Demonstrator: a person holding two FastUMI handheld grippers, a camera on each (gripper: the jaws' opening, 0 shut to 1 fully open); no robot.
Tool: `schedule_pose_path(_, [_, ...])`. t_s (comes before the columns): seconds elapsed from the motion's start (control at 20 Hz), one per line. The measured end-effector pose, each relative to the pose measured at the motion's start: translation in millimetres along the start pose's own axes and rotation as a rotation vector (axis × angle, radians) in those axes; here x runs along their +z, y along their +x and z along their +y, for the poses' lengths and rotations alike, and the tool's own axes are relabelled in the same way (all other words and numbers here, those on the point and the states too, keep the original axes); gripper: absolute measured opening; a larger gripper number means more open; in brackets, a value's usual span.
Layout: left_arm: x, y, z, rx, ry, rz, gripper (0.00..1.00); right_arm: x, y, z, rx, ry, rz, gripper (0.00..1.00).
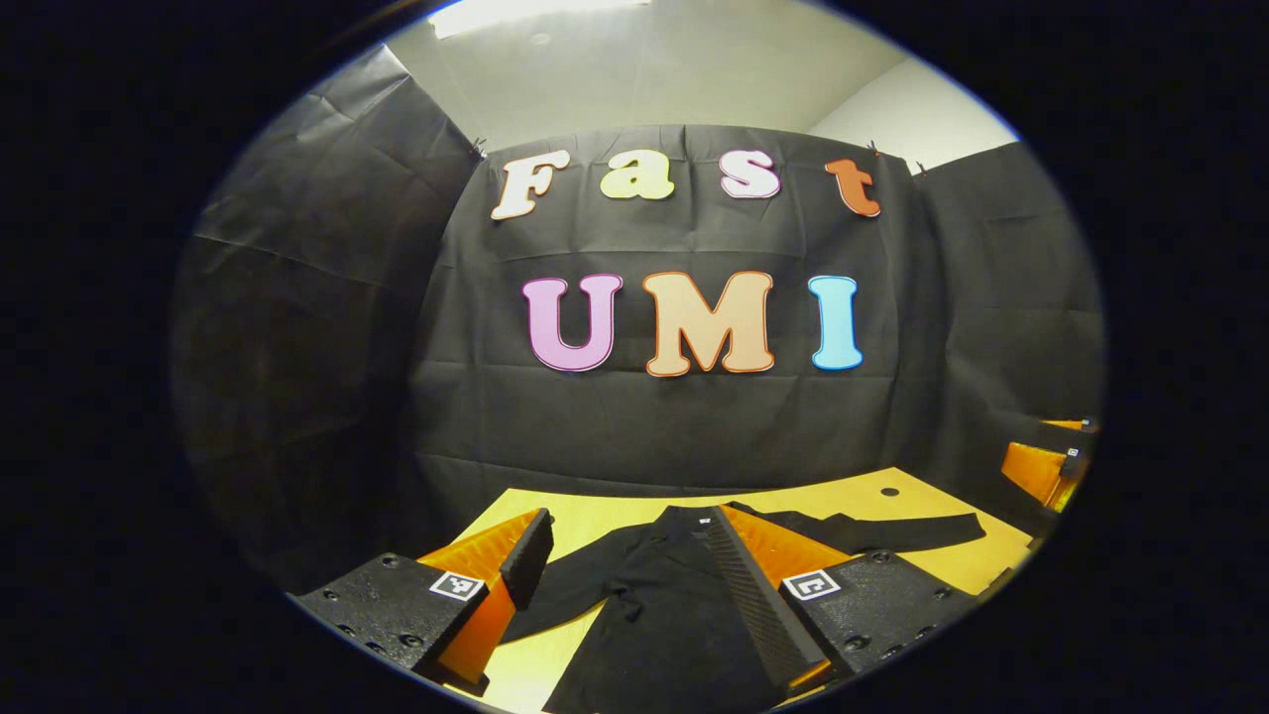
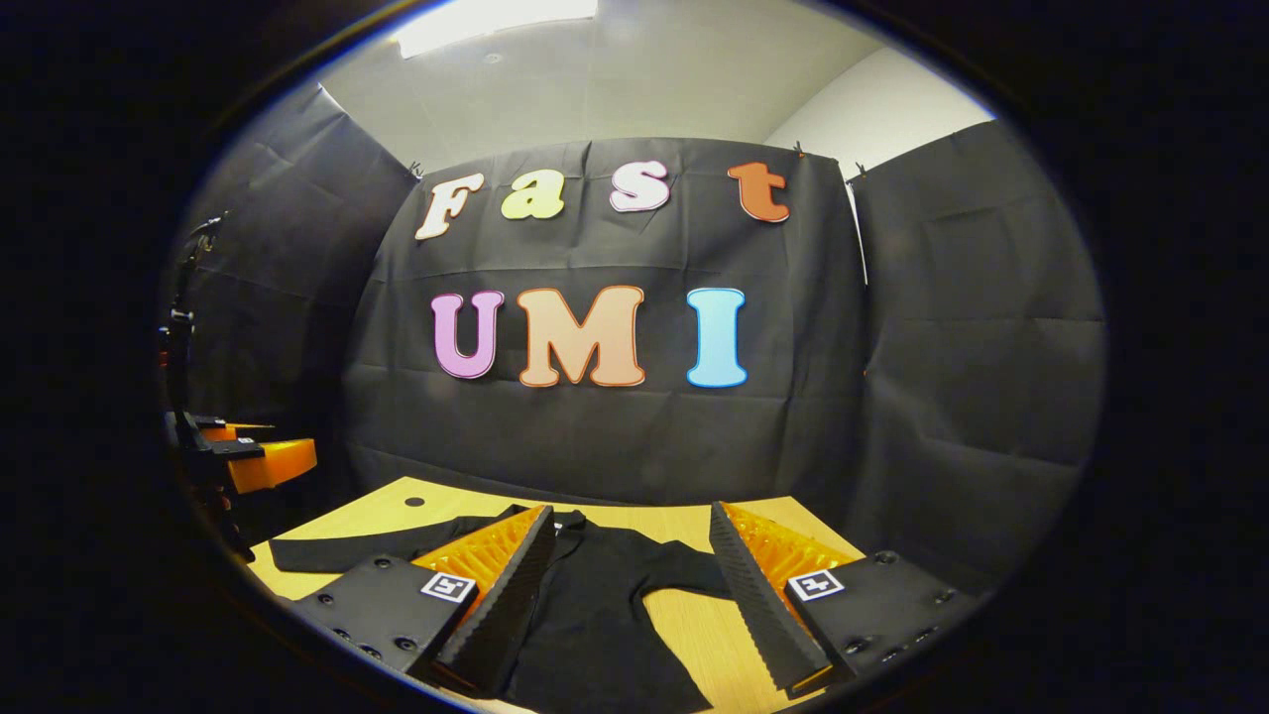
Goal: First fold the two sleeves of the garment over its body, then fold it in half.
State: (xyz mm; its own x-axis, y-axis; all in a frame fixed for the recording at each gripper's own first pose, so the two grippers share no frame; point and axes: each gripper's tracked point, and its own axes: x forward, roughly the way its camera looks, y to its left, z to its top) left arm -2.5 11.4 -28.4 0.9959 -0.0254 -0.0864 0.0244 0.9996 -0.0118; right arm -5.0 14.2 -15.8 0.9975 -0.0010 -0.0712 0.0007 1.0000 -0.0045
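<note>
Left gripper (image 1: 620, 585) hangs spread wide, grasping nothing, above the black garment (image 1: 654, 615). Right gripper (image 2: 630, 585) gapes too; its near finger hides the garment's left side.

Cloth-walled recording booth (image 1: 317, 327), wooden table (image 1: 595, 516)

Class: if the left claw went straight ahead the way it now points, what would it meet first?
Probably the booth's black cloth wall. The left claw hangs open above the black garment on the table, aiming level over both; depth is hard to judge.

Left gripper (image 1: 634, 555) and right gripper (image 2: 630, 555), fingers spread wide, both level, facing forward
</note>
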Motion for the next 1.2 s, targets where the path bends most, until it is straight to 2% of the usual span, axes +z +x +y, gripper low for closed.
schedule_pose_path(0.35, [1.7, 0.8, 3.6, -0.017, 0.0, -0.001, 0.92, -3.2, 1.8, -4.1, -0.052, -0.007, 0.004, 0.98])
schedule_pose_path(0.65, [-1.9, 2.6, 0.9, -0.029, -0.001, 0.017, 0.92, -3.9, 15.8, -35.2, -0.143, -0.02, -0.003, 1.0])
schedule_pose_path(0.95, [-6.0, 7.4, 2.3, 0.088, -0.032, 0.029, 0.92, -11.0, 39.6, -93.0, -0.172, -0.013, 0.006, 0.98])
schedule_pose_path(1.2, [-7.7, 6.8, -0.4, 0.171, -0.037, 0.036, 0.92, -45.2, 75.9, -146.7, -0.188, 0.007, 0.074, 1.0])
